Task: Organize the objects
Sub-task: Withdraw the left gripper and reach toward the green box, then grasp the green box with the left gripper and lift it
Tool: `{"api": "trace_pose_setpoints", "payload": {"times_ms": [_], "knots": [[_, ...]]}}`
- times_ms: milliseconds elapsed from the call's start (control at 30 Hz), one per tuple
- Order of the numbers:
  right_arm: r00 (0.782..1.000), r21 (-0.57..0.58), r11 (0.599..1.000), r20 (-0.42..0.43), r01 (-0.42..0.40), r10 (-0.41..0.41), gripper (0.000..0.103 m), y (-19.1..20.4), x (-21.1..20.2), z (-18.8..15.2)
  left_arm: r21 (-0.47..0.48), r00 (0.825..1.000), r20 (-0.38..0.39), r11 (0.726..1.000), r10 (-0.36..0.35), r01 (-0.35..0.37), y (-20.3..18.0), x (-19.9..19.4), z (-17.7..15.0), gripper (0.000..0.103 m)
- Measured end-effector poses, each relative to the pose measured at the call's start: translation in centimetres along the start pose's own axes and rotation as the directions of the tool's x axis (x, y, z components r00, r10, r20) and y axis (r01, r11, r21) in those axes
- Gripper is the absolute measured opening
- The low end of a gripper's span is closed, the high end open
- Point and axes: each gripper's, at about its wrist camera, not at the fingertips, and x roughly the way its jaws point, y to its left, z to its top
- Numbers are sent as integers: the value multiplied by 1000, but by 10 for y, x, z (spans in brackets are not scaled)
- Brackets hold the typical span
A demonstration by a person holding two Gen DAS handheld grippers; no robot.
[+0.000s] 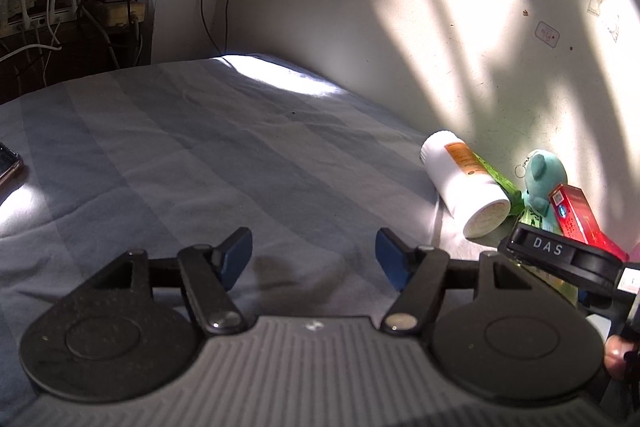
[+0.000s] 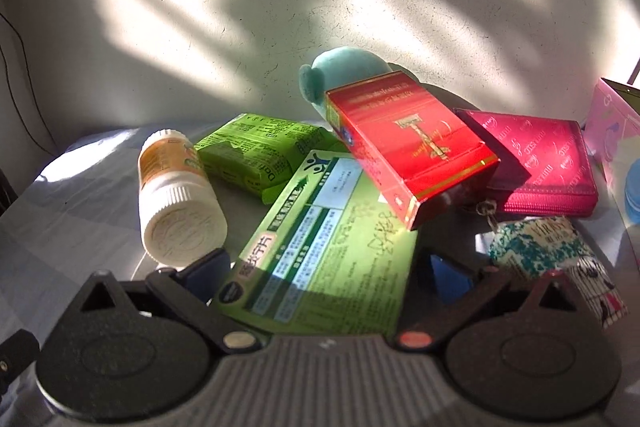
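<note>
While the pile (image 2: 360, 155) by the wall looks unsorted, the right gripper (image 2: 320, 267) gapes wide around the green box (image 2: 320, 247) — seemingly ungripped — and the left gripper (image 1: 314, 259) hangs half-open, empty.

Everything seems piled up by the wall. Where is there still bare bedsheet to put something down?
The striped sheet lies bare from the white bottle across to the far edge. It is crowded by the wall: bottle, green packet, green box, red box, teal plush and magenta wallet touch or overlap.
</note>
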Motion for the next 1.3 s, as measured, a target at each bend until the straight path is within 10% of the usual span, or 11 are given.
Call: {"api": "trace_pose_setpoints", "payload": {"times_ms": [333, 533, 600, 700, 900, 1133, 1300], "knots": [[985, -167, 971, -38, -171, 167, 94, -31, -53, -33, 33, 1000, -1, 999, -10, 10, -4, 1, -3, 71], [886, -440, 771, -173, -461, 431, 94, -63, -125, -88, 80, 999, -8, 996, -47, 48, -10, -1, -8, 71], [899, -509, 748, -145, -426, 413, 96, -77, -147, -104, 92, 997, -19, 993, -77, 78, -12, -2, -10, 71], [953, -481, 832, -21, -275, 302, 102, -102, -164, -116, 114, 987, -31, 980, -157, 160, -17, -5, -13, 71], [971, -311, 928, 50, -206, 233, 98, -137, -174, -124, 183, 940, -53, 922, -336, 340, -33, -19, -23, 71], [964, -346, 912, 62, -221, 258, 98, -132, -184, -136, 217, 875, -123, 848, -468, 484, -48, -27, -34, 72], [968, -364, 907, 53, -212, 247, 96, -126, -181, -139, 253, 798, -239, 758, -553, 601, -69, -39, -47, 72]]}}
